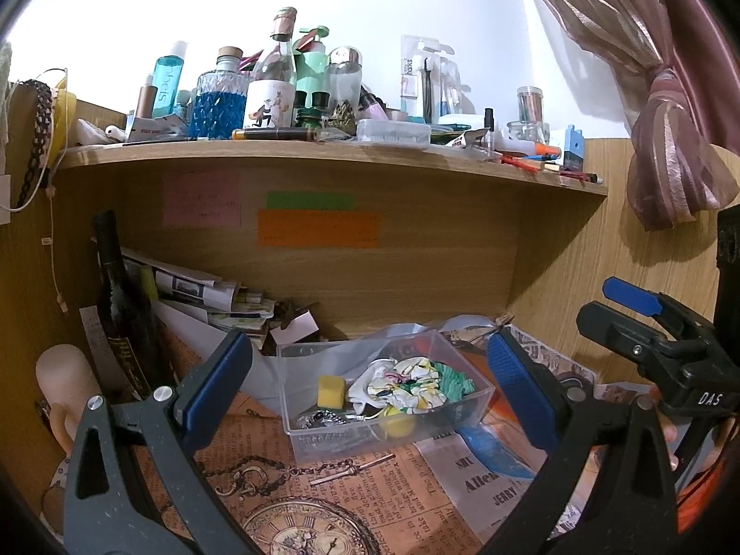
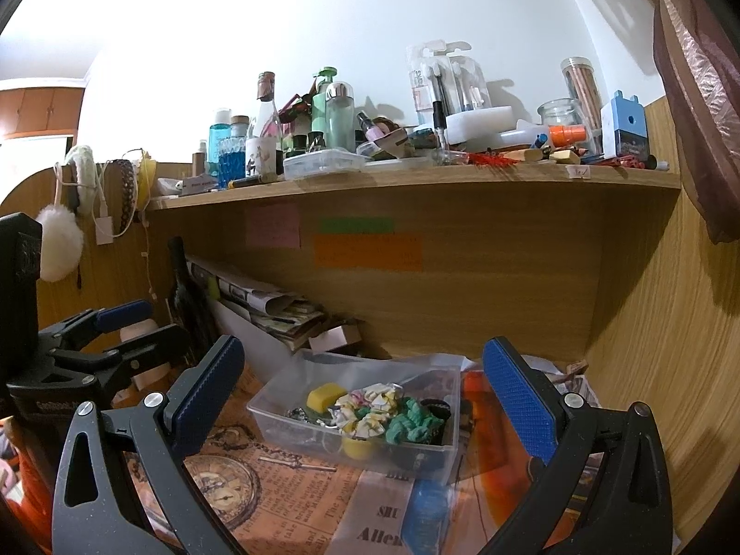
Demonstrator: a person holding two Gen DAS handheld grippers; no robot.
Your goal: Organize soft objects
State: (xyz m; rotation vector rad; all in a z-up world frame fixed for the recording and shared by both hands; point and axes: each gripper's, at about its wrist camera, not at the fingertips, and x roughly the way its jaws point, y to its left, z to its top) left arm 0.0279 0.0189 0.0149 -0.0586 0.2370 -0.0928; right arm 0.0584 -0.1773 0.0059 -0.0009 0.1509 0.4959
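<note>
A clear plastic box [image 1: 323, 444] [image 2: 282, 421] sits on the desk under the shelf. In it lie a yellow sponge cube [image 1: 331, 391] [image 2: 325, 394], a white patterned scrunchie [image 1: 407, 384] [image 2: 370, 409], a green scrunchie [image 1: 455, 381] [image 2: 411, 421] and a second yellow piece [image 1: 398, 423] [image 2: 358, 448]. My left gripper [image 1: 370, 393] is open and empty, its jaws on either side of the box, short of it. My right gripper [image 2: 365, 407] is open and empty, also in front of the box. The right gripper also shows at the right of the left wrist view [image 1: 647, 319].
The desk is covered with vintage newspaper-print paper [image 1: 351, 499]. A dark wine bottle [image 1: 118, 305] and stacked papers [image 1: 208, 296] stand at the back left. A cluttered shelf [image 1: 323, 157] hangs above. A blue object [image 2: 428, 504] lies before the box. Wooden wall [image 2: 647, 370] at right.
</note>
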